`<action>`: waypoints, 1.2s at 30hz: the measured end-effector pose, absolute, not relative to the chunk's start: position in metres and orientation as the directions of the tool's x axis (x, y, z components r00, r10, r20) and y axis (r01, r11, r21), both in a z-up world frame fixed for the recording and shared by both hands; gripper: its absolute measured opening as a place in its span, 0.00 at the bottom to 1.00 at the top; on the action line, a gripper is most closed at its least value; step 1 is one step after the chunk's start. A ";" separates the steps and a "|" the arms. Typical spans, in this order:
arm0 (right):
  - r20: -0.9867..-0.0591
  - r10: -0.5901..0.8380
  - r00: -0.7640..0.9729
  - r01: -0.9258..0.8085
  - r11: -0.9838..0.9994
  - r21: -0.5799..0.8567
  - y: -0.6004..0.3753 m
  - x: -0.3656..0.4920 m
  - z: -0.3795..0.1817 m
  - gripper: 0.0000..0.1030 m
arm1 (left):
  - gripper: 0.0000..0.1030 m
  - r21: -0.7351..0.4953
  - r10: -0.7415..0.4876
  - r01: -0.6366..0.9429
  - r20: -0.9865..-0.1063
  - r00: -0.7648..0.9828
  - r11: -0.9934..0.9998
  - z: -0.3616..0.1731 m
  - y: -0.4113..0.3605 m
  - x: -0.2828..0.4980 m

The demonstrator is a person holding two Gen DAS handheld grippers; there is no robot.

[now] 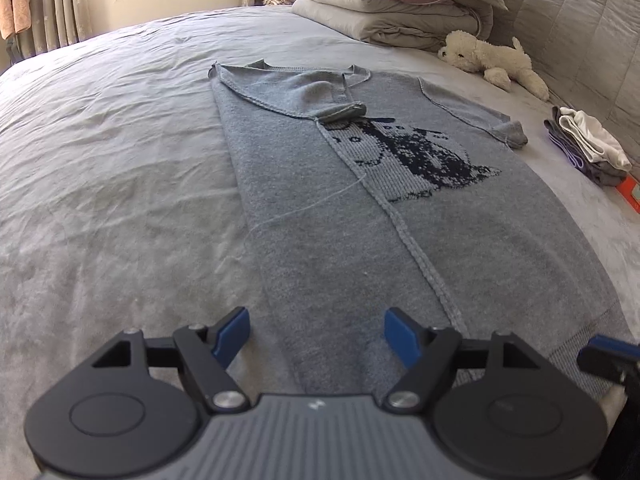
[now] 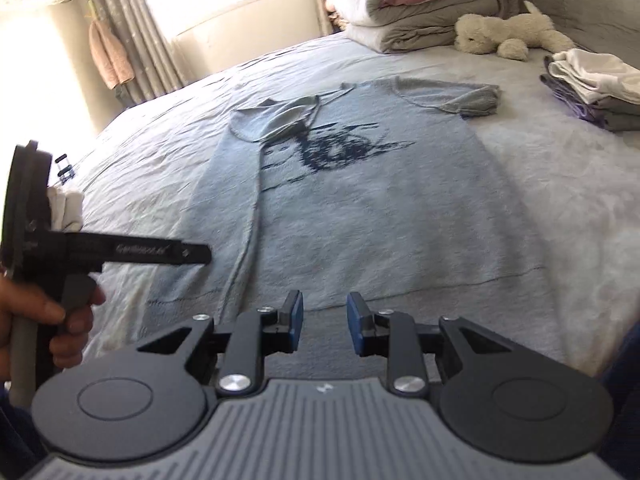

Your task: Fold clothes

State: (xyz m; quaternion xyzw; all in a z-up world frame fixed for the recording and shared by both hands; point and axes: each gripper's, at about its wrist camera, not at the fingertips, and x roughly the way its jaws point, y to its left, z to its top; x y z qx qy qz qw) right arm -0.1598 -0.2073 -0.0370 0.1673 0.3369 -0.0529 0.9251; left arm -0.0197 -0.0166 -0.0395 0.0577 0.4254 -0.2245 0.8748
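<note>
A grey-blue knitted sweater (image 1: 340, 208) with a dark animal picture lies flat on the bed, hem towards me. Its left side is folded in over the body, with that sleeve (image 1: 316, 96) lying across the chest. The other sleeve (image 1: 480, 116) still sticks out to the right. My left gripper (image 1: 316, 332) hovers open above the hem, with nothing between its pads. In the right wrist view the sweater (image 2: 380, 184) lies ahead of my right gripper (image 2: 324, 316), which hangs over the hem with a narrow empty gap between its pads. A hand holds the left gripper, whose fingers (image 2: 160, 254) point in from the left.
A stack of folded clothes (image 1: 588, 148) lies right of the sweater, with an orange object (image 1: 630, 196) beside it. A white plush dog (image 1: 492, 60) and folded quilts (image 1: 400, 8) lie at the head of the bed. Wrinkled grey sheet (image 1: 120, 160) spreads to the left, and curtains (image 1: 52, 8) hang beyond.
</note>
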 end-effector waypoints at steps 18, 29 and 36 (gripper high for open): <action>-0.697 -0.238 0.677 0.510 0.834 0.210 -0.284 -0.182 -0.044 0.53 | 0.79 -0.083 -0.435 0.588 -0.757 0.488 0.805 -0.040 -0.042 -0.061; -0.661 -0.289 0.693 0.507 0.847 0.161 -0.262 -0.187 -0.048 0.06 | 0.79 -0.194 -0.489 0.576 -0.768 0.414 0.794 -0.028 -0.028 -0.056; -0.537 -0.348 0.768 0.441 0.896 0.050 -0.230 -0.177 -0.026 0.06 | 0.79 -0.201 -0.481 0.576 -0.787 0.387 0.792 -0.028 -0.030 -0.052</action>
